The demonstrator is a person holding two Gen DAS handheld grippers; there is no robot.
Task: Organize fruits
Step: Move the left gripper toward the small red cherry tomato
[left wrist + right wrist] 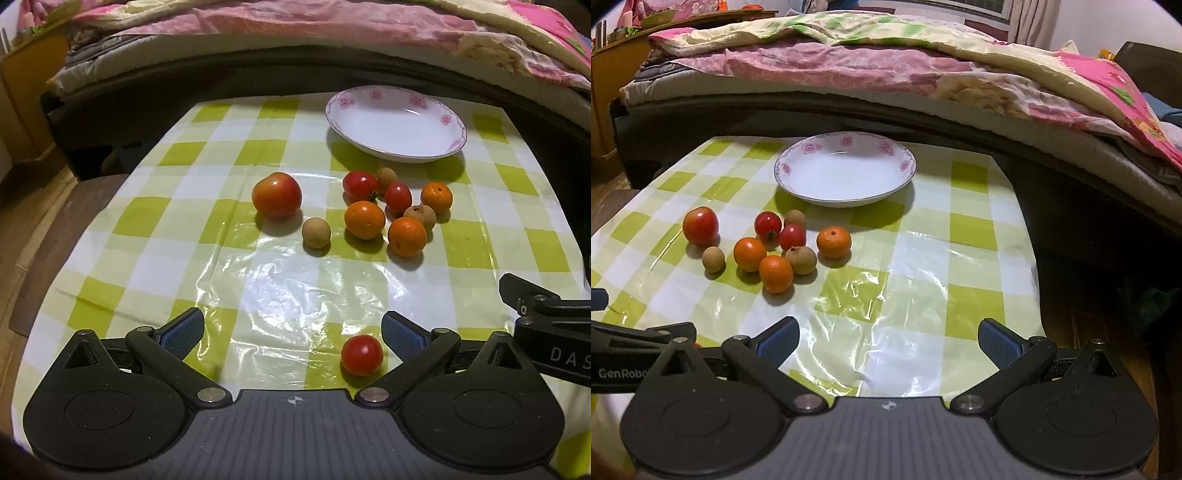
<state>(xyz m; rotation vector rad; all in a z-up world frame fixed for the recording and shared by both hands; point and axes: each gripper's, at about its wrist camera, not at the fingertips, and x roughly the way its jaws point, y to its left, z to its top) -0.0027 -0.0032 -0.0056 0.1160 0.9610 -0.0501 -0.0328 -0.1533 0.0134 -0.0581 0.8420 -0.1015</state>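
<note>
Fruit cluster [384, 210] lies before plate [395, 122]; left gripper [291, 332] and right gripper [888, 341] both spread, ungrasping; lone tomato [362, 354] partly hidden in right view.

My counter [975, 236] wears a green-checked plastic cloth [923, 295]. On it I see: white floral plate [846, 173] at far edge; cluster of fruit [775, 251] nearer; one small red tomato [362, 355] apart, closest.

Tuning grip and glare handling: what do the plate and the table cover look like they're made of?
Plate: looks like glazed ceramic or porcelain, glossy white with pink flower print and a thin dark rim line.
Table cover: looks like thin plastic or vinyl sheet, green-and-white check, shiny, with wrinkles and strong glare patches.
</note>
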